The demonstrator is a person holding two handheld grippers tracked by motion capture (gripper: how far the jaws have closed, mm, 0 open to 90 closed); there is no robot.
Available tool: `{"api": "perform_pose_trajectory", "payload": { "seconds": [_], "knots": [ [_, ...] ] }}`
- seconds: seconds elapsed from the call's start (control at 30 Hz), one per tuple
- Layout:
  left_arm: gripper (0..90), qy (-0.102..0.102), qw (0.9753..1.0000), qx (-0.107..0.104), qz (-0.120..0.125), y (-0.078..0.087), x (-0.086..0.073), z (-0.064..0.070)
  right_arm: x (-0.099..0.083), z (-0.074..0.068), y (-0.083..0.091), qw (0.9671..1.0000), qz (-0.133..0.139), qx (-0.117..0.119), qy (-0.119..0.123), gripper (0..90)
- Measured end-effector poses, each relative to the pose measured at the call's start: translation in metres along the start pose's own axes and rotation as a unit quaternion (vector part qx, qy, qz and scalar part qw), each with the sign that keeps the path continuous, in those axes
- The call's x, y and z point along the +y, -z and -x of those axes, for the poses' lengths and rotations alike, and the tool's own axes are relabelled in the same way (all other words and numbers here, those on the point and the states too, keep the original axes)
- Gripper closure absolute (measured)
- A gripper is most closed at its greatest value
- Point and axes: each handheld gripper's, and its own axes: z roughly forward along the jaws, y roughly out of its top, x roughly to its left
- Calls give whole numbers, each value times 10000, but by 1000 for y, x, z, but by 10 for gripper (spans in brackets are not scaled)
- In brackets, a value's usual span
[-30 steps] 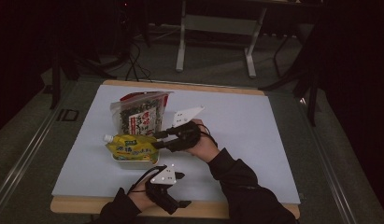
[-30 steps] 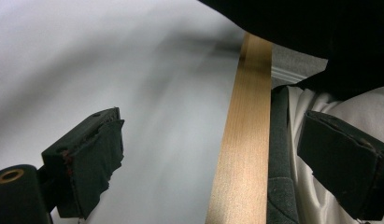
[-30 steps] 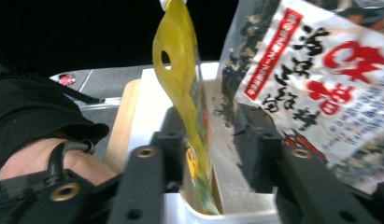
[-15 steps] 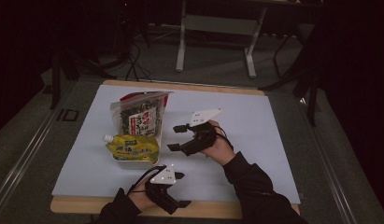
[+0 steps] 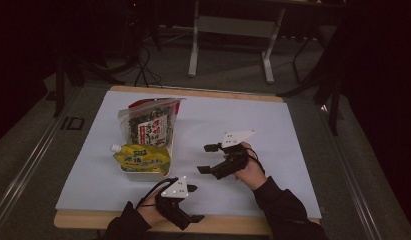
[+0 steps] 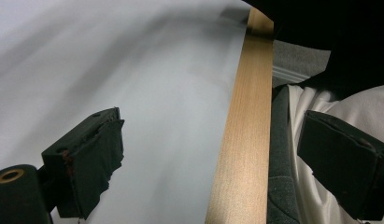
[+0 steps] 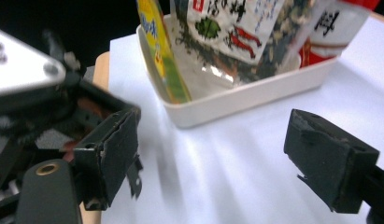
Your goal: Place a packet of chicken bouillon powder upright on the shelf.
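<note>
The yellow spouted pouch (image 5: pixel 141 159) and the seaweed snack bag (image 5: pixel 149 123) stand together in a shallow white tray (image 7: pixel 255 93) at the left of the white surface (image 5: pixel 293 130), the pouch nearer. Both look light, soft and crinkly; the glossy film would likely slip and buckle, so the stiffer top seam or the spout seems the best hold. The right tongs (image 5: pixel 209 159) gape wide and empty just right of the tray; the left tongs (image 5: pixel 194 203), also wide open and empty, sit at the near edge.
</note>
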Motion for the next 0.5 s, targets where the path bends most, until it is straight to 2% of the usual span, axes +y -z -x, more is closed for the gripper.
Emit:
{"api": "perform_pose_trajectory", "payload": {
  "seconds": [0.3, 0.5],
  "knots": [
    [87, -34, 10000, 17, -1, 1, 0, 1, -33, -3, 9, 9997, -94, -48, -202, 174],
    [87, -29, 10000, 2, 20, 2, 1, 0, -48, -3, 17, 9995, -74, -114, -291, 179]
  ]
}}
